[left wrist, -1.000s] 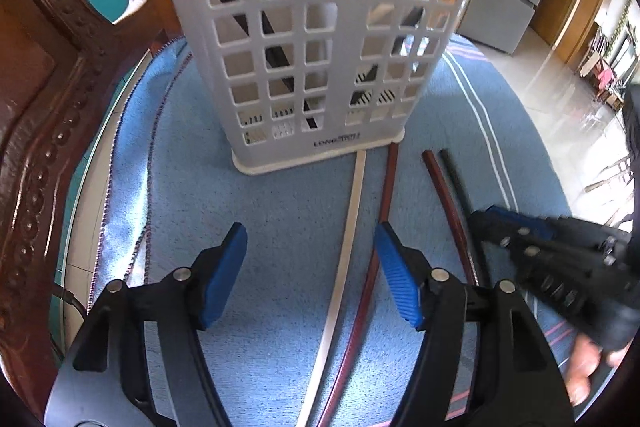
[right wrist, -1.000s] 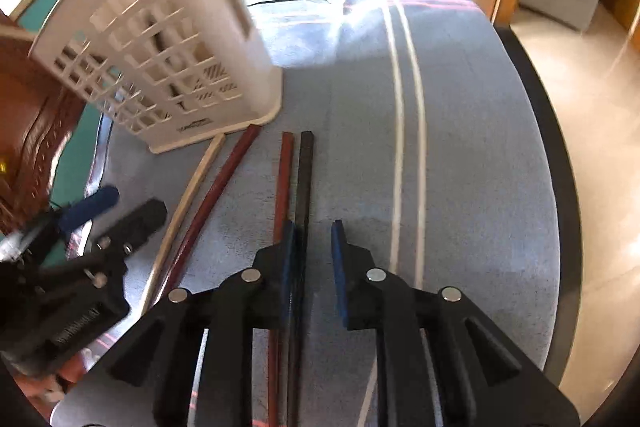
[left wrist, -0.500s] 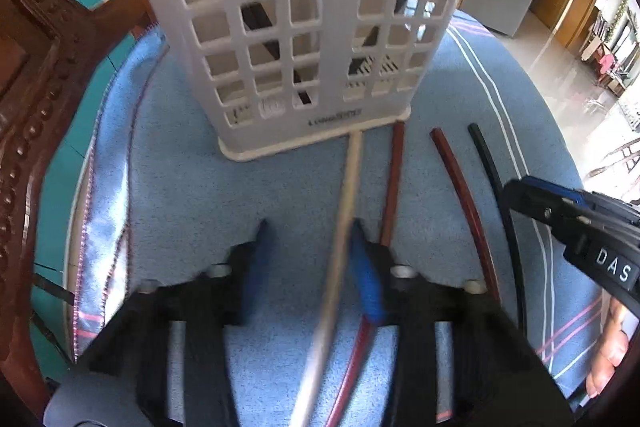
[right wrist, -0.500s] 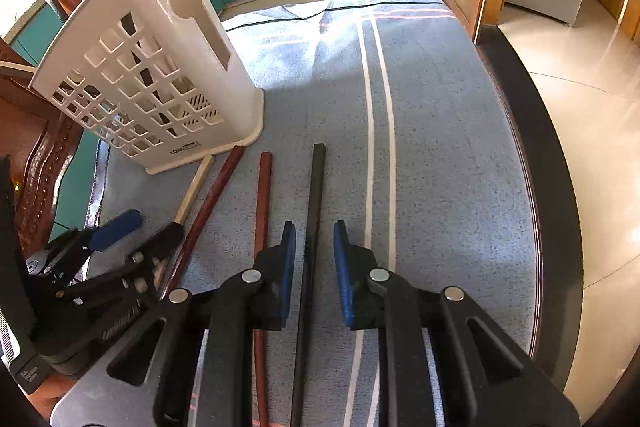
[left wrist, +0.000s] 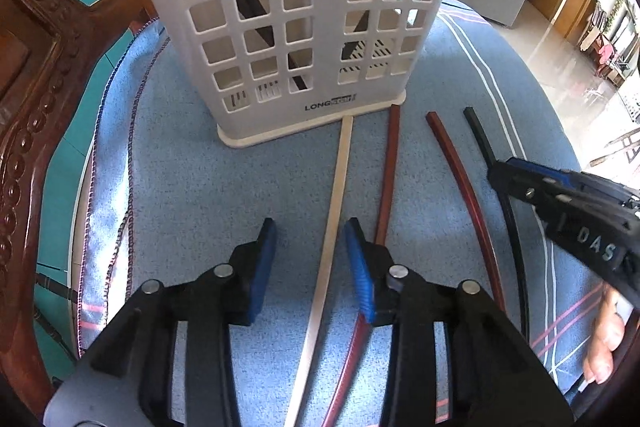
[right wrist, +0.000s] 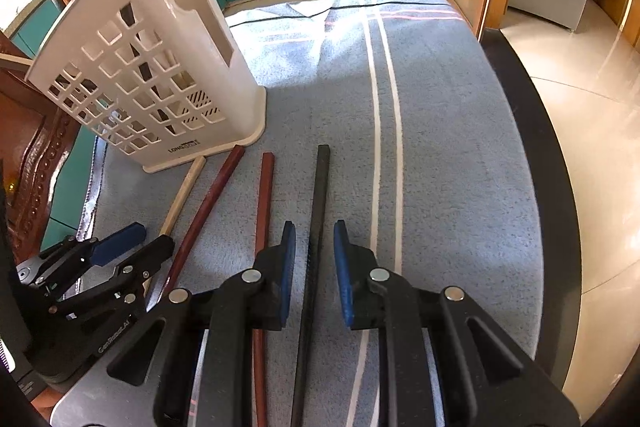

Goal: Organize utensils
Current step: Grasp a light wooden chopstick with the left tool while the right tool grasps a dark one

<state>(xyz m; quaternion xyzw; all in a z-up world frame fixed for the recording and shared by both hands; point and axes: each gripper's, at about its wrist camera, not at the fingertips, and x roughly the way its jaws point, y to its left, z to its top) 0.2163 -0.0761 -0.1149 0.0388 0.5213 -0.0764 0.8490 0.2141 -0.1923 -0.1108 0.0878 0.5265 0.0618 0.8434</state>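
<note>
1. Our left tongs (left wrist: 310,263) straddle the pale chopstick (left wrist: 338,195), jaws partly open, pads clear of it.
2. Our right tongs (right wrist: 315,267) sit narrowly parted around the black chopstick (right wrist: 320,203), not pressing it.
3. Two red chopsticks (right wrist: 208,203) lie between these on the blue-clothed surface (right wrist: 460,147).
4. The white basket (left wrist: 296,7) stands just beyond their tips, holding dark sticks.

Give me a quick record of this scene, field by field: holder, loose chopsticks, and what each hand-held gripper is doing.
holder: white slotted plastic utensil holder, upright on blue towel, dark sticks inside
loose chopsticks: four on the towel: pale wooden chopstick, two reddish-brown, black chopstick
left hand-held gripper: straddles the pale chopstick, pads not pressing
right hand-held gripper: straddles the black chopstick, gaps either side
</note>
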